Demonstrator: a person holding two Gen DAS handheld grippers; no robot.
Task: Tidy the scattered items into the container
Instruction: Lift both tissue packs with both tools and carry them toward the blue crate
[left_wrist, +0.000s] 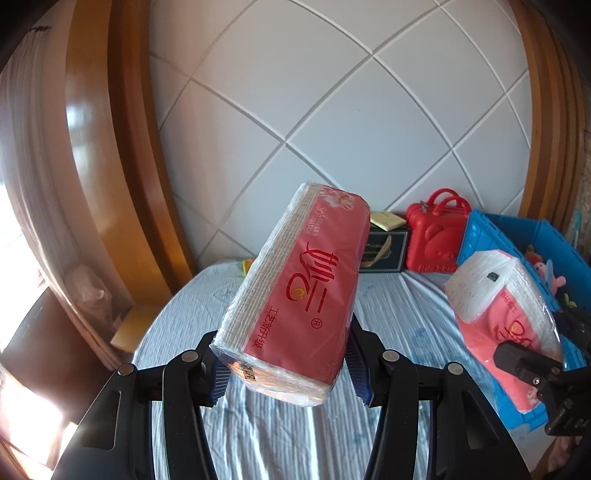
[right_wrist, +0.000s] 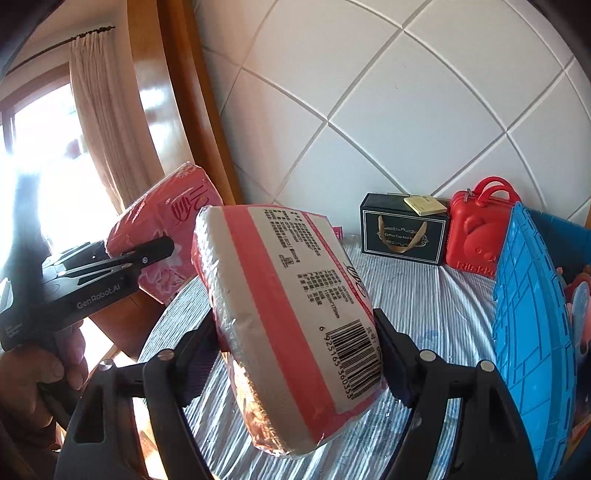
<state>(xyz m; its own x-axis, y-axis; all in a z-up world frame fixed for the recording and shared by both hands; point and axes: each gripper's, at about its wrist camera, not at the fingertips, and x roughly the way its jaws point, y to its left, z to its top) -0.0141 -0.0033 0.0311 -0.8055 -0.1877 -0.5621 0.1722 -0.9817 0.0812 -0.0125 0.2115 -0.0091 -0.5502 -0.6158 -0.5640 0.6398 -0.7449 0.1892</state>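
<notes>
Red-pink wrap w/ darker red script on the tissue pack (left_wrist: 295, 295), cream paper edges showing thru clear film. Second tissue pack (right_wrist: 291, 325) same pink, w/ a white panel, black print & barcode. Crate (right_wrist: 532, 332) bright blue, brick-like ribbing. Small case (left_wrist: 436, 232) solid red, embossed bear face. Box (right_wrist: 402, 232) black w/ gold ribbon & lettering. Bedsheet (left_wrist: 399, 306) pale blue-white fine stripes. Headboard (left_wrist: 332, 110) white, diamond grid. Gripper bodies black, blue pads (left_wrist: 356, 363).

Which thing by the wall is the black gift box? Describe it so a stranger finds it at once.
Start at the white quilted wall panel behind the striped bedsheet. Against its foot stands the black rectangular cardboard box, left of the red plastic bear-faced case. Only this box has a thin white border, a gold ribbon handle and a small yellow booklet on top.
</notes>
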